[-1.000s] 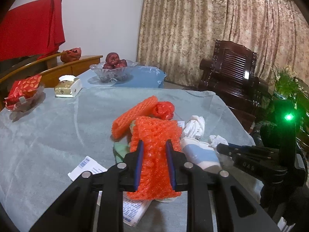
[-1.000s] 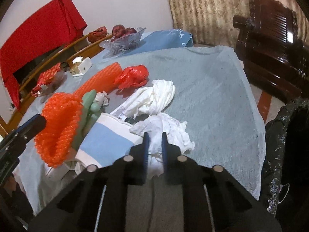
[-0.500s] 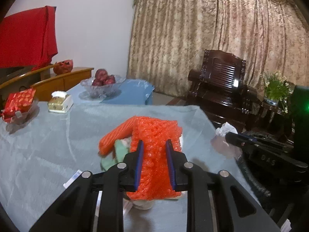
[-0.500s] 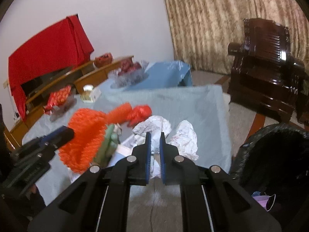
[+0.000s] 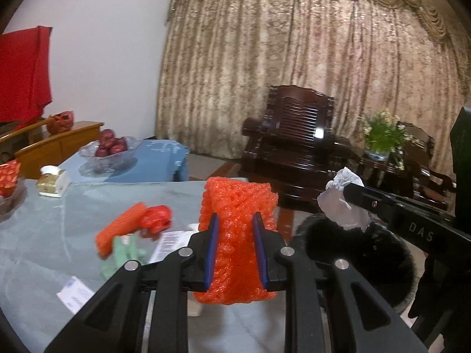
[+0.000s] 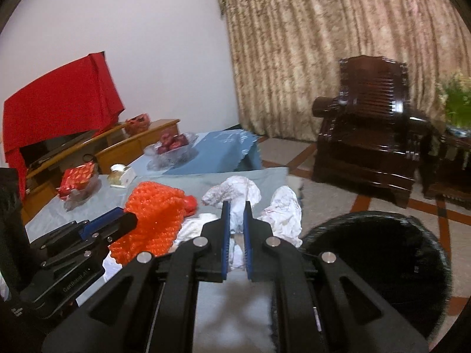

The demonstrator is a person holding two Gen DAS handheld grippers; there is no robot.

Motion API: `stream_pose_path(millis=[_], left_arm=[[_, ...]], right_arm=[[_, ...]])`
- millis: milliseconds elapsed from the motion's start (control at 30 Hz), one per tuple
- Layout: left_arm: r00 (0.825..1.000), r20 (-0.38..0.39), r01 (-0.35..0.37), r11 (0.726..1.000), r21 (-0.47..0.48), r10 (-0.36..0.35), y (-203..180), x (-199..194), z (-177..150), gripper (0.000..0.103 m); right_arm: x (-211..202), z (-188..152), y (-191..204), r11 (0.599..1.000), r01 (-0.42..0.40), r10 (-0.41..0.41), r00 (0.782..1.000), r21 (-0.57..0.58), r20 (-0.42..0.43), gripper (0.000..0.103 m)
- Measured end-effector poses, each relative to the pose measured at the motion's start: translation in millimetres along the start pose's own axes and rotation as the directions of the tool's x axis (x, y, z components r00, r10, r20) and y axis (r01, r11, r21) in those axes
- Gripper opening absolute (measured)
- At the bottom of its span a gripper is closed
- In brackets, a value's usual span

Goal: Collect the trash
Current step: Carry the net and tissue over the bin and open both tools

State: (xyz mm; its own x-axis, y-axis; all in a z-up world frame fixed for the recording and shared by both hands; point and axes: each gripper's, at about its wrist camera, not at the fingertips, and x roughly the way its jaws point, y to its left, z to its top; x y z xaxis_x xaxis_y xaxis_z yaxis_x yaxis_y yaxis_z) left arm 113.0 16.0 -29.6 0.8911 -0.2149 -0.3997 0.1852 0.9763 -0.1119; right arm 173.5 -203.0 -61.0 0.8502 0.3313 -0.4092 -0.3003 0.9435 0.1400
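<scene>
My left gripper [image 5: 235, 217] is shut on an orange foam net [image 5: 238, 203] and holds it in the air above the grey-clothed table [image 5: 44, 235]. My right gripper [image 6: 236, 204] is shut on a crumpled white tissue [image 6: 232, 188], also lifted. In the left wrist view that tissue [image 5: 343, 203] hangs over the black-bagged bin [image 5: 353, 253], which stands by the table's right edge [image 6: 376, 264]. An orange foam sleeve [image 5: 120, 232], a red crumpled wrapper [image 5: 156, 220], a green scrap [image 5: 123, 250], paper slips [image 5: 73, 291] and another tissue [image 6: 284, 209] lie on the table.
A glass bowl of red fruit [image 5: 110, 147], a small box [image 5: 53, 182] and a red packet [image 6: 78, 178] sit at the far left. A dark wooden armchair [image 5: 294, 144] and a potted plant [image 5: 379, 135] stand beyond the bin, before a curtain.
Both grippers have risen off the table with their loads, the net and the tissue. The right one has swung toward the black bin, which now shows below it.
</scene>
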Motion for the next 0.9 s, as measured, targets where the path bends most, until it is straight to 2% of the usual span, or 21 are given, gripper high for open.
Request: stream_pose_path(millis=[233,500,900], left_arm=[[0.996,-0.010,0.095,0.995,0.041,-0.094,-46,14,1,0.023],[0.980,-0.040,0.199,0.977,0.073,-0.197,-104,44,-2,0.023],[0.954,-0.097,0.294,0.950,0.104,-0.284,-164,86,-15,0.024]], right_arm=[[-31,-12,-48,0.993,0.109,-0.109,0.994,0.040,0.014,0.008],[-48,-31,-103,0.973,0.218,-0.218,0.976,0.081,-0.011,0.008],[-40,-56,-155,0.945,0.296,-0.289,0.955,0.139,-0.071,0.009]])
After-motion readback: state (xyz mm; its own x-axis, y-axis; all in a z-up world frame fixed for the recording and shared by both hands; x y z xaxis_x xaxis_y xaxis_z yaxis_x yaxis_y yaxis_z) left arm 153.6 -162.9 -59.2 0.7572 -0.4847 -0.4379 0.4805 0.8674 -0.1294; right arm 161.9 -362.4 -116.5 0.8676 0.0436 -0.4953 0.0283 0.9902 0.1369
